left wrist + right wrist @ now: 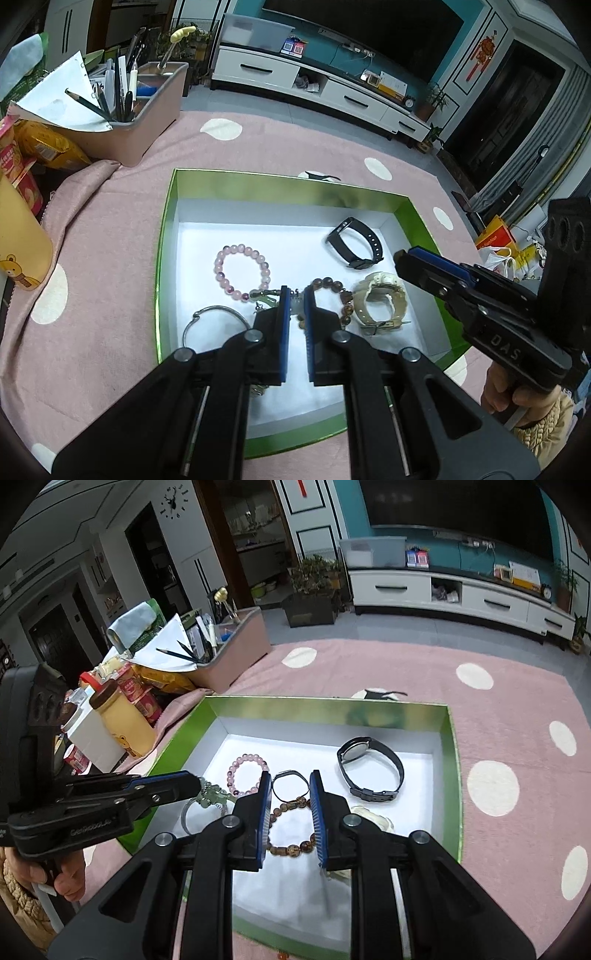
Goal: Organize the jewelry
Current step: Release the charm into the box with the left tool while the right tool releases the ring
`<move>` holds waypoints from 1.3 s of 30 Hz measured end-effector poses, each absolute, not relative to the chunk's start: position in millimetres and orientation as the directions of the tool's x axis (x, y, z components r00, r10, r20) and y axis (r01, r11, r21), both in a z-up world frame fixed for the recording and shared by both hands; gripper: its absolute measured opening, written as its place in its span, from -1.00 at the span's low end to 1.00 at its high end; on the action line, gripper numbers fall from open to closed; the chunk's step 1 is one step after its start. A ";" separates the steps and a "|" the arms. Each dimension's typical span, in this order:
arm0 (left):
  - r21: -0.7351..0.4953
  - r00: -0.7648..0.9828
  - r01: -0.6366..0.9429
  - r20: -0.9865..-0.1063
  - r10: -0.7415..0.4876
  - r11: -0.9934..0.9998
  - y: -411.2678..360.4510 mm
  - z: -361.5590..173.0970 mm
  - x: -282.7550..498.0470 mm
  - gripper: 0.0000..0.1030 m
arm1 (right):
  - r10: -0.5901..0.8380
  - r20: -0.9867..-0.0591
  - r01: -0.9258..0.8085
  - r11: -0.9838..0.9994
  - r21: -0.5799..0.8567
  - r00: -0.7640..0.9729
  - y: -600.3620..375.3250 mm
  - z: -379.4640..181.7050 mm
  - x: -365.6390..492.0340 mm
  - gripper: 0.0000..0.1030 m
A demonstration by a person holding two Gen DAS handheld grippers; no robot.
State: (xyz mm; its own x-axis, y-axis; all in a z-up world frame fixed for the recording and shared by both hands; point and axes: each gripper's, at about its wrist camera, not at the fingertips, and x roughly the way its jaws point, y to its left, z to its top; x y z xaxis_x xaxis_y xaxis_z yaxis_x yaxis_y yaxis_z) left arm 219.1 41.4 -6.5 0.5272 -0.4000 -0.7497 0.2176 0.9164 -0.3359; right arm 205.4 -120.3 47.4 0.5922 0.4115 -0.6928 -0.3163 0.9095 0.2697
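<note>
A green box with a white floor holds the jewelry. In the left wrist view I see a pink bead bracelet, a silver bangle, a brown bead bracelet, a cream watch and a black watch. My left gripper is shut on a green jade bracelet, held just above the box floor. My right gripper is open and empty over the brown bead bracelet, near a thin black band and the black watch.
The box sits on a pink cloth with white dots. A pink organizer with pens, snack packs and a yellow bottle stand at the left. A white TV cabinet lies beyond the table.
</note>
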 end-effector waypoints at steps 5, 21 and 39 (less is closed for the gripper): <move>-0.335 0.501 0.207 -0.771 -0.394 0.919 40.5 -13.8 224.7 -0.87 | 0.425 -0.714 -0.301 0.904 0.304 0.556 -117.0 41.4 220.7 -0.60; -0.310 0.445 0.184 -0.820 -0.360 0.933 35.5 -35.3 239.2 -0.87 | 0.441 -0.770 -0.206 0.897 0.390 0.461 -108.3 19.1 261.5 -0.60; -0.277 0.480 0.181 -0.813 -0.331 0.944 36.3 -26.2 239.2 -0.45 | 0.459 -0.755 -0.143 0.883 0.448 0.468 -116.0 19.2 270.3 -0.43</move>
State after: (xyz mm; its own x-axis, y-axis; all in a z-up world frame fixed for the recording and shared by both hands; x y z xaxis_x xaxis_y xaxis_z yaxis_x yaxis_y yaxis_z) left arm 239.2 36.3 -26.2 0.4796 -0.3308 -0.8127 0.1807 0.9436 -0.2775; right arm 270.3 -116.0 19.2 0.4681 0.4587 -0.7553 -0.1428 0.8827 0.4476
